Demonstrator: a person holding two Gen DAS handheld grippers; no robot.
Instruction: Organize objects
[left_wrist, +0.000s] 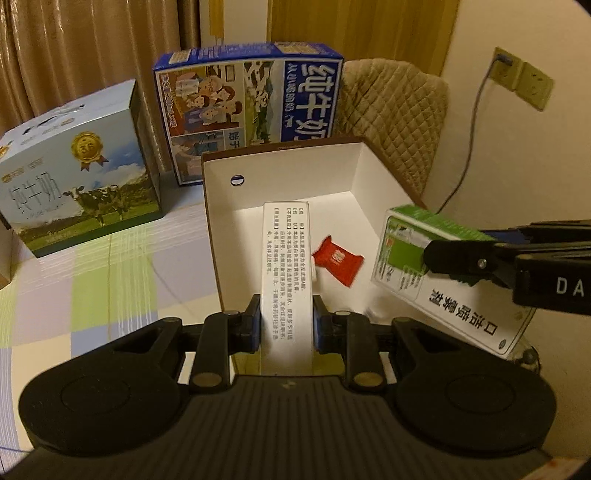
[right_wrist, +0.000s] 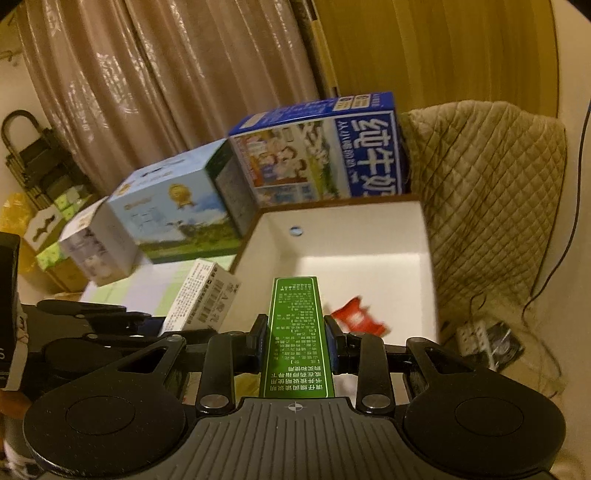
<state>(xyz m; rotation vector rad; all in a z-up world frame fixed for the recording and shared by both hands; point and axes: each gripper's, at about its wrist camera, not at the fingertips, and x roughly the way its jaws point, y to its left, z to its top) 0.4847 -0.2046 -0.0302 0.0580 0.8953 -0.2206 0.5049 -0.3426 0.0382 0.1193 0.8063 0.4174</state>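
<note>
Left gripper (left_wrist: 284, 317): jaws clenched on a white carton (left_wrist: 285, 266), held above the near edge of the open box (left_wrist: 214, 206). Right gripper (right_wrist: 295, 332): jaws clenched on a green carton (right_wrist: 295, 332) at the same edge. A red sachet (left_wrist: 338, 260) lies inside. Step in hand: delivery. Next move, in my judgement: lower both cartons inside, then release.

Two milk cartons (left_wrist: 246, 110), two medicine boxes (left_wrist: 284, 273) — one open box (left_wrist: 221, 206), one red sachet (left_wrist: 338, 260)

Tan curtains (right_wrist: 155, 81) hang behind the counter (left_wrist: 110, 273) (its cloth checked green, white and lilac). A quilted beige chair (left_wrist: 391, 122) stands before a cream wall (left_wrist: 517, 33) with sockets (left_wrist: 521, 77).
</note>
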